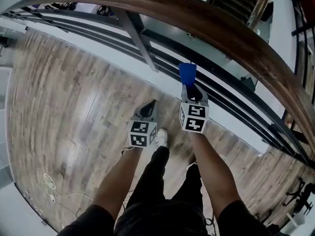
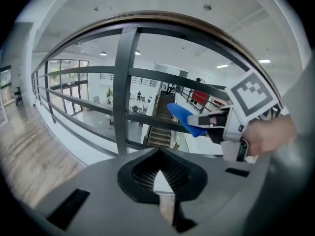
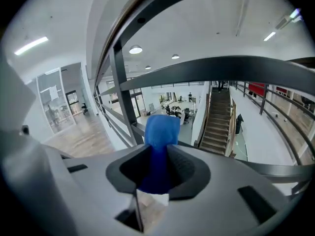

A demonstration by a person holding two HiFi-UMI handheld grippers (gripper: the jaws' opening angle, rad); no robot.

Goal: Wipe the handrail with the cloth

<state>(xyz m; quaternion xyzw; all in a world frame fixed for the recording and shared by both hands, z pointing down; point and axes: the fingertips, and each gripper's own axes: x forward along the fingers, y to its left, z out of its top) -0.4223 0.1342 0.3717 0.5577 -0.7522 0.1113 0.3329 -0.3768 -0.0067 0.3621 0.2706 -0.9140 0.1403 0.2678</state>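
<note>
right tongs [image 1: 189,86] pinching a folded blue cloth [image 1: 187,73], upright, below the curved brown wooden handrail [image 1: 211,23] and apart from it. left tongs [image 1: 149,105] pressed together, empty. looks like the approach step; next, raise cloth onto the rail top.
</note>
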